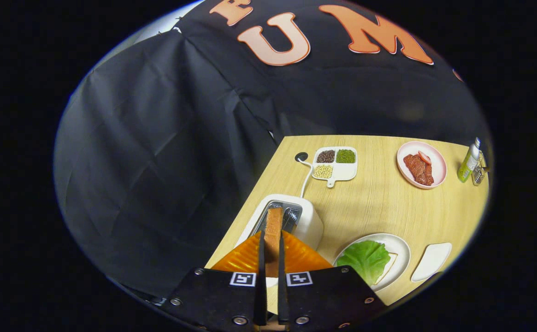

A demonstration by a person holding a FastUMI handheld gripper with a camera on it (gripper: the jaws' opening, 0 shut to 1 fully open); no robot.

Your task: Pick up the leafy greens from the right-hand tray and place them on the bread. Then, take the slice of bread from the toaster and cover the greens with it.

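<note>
A black cloth wall backs the wooden bench (379, 207). The tongs (271, 240) are closed on the bread slice (274, 230), held edge-up over the toaster (296, 221). The greens (364, 259) lie on bread on a plate (399, 249) just beside the toaster.

a light wooden table (379, 207) carried everything. a white toaster (312, 223) stood at its near left, a divided dish of beans (335, 163) behind it. a pink plate (421, 164) and bottles (470, 161) sat far right; a white plate (399, 246) and small white tray (431, 261) near right.
</note>
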